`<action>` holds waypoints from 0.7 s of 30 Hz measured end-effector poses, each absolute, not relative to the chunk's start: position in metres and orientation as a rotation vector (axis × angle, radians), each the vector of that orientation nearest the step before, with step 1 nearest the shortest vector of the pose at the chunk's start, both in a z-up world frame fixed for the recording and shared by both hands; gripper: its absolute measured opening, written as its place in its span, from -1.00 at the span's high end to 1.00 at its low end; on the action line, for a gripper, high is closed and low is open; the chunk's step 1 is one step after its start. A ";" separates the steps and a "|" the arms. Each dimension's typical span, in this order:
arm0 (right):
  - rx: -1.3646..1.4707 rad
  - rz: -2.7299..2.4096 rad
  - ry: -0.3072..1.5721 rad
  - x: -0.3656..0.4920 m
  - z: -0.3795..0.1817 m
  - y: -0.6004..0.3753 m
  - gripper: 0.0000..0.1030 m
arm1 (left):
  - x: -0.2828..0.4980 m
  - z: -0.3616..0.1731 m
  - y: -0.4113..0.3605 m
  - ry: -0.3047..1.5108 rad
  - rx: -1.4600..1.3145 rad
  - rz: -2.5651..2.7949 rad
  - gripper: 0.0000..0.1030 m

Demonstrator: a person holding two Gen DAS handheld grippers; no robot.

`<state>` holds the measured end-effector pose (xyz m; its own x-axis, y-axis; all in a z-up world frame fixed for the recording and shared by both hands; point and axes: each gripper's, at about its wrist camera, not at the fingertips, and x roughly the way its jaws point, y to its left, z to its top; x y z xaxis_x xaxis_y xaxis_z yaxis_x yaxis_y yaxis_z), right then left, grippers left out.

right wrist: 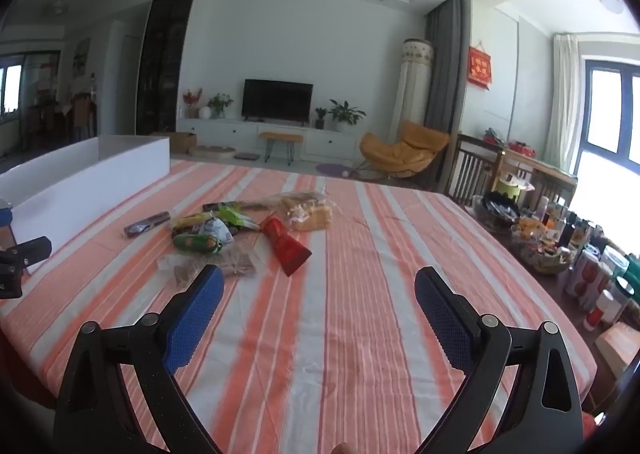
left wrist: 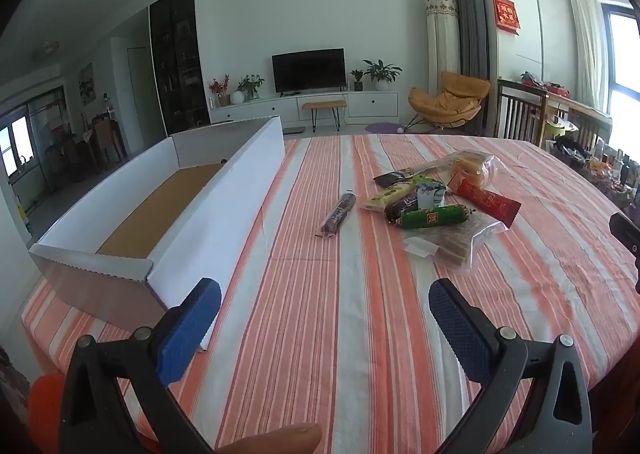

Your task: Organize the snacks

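Left gripper (left wrist: 325, 308): jaws spread wide, nothing between the blue pads (left wrist: 188, 330), just striped tablecloth (left wrist: 320, 334) under the gap. A fingertip (left wrist: 280, 440) shows at the bottom edge, behind the jaws.

From this gripper, left to right:
- White box (left wrist: 224, 189), long and open-topped with a brown floor, ahead-left. Its near corner sits just beyond the left pad. Looks empty as far as visible.
- Dark sausage stick (left wrist: 337, 213) dead ahead, lying alone on the cloth between box and pile, apart from both.
- Snack pile ahead-right: yellow pack (left wrist: 386, 197), green sausage (left wrist: 434, 217), clear bag of brown wafers (left wrist: 452, 244) at the near edge, red packet (left wrist: 488, 201), bread bag (left wrist: 470, 169) at the far side.
- Black part of the right gripper (left wrist: 626, 232) at the far right edge.

Right gripper (right wrist: 319, 292): also spread wide, nothing gripped, bare cloth under the gap.

From this gripper, left to right:
- Left gripper's black body (right wrist: 24, 254) at the far left edge, white box (right wrist: 80, 177) beyond it.
- Pile ahead-left: dark stick (right wrist: 146, 223), green sausage (right wrist: 196, 242), wafer bag (right wrist: 224, 266) just past the left pad tip, red packet (right wrist: 286, 246), bread bag (right wrist: 308, 213).
- Side table with jars and cans (right wrist: 560, 250) off to the right, beyond the table edge.

All snacks are still on the cloth, outside the box.
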<state>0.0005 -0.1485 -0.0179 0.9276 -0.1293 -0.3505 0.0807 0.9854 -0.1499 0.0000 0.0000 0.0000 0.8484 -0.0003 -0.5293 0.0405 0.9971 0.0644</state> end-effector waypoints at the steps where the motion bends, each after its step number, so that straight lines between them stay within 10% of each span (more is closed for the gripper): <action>1: -0.135 -0.108 0.369 0.001 -0.018 -0.148 -0.90 | 0.000 0.000 0.000 0.559 0.074 -0.022 -1.00; 21: -0.137 -0.104 0.391 0.005 -0.024 -0.150 -0.90 | 0.012 -0.013 -0.007 0.624 0.075 -0.022 -1.00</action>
<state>0.0053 -0.1504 -0.0243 0.9193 -0.1267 -0.3725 0.0741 0.9855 -0.1524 0.0116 -0.0072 -0.0131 0.8114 0.0016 -0.5845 0.0436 0.9970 0.0632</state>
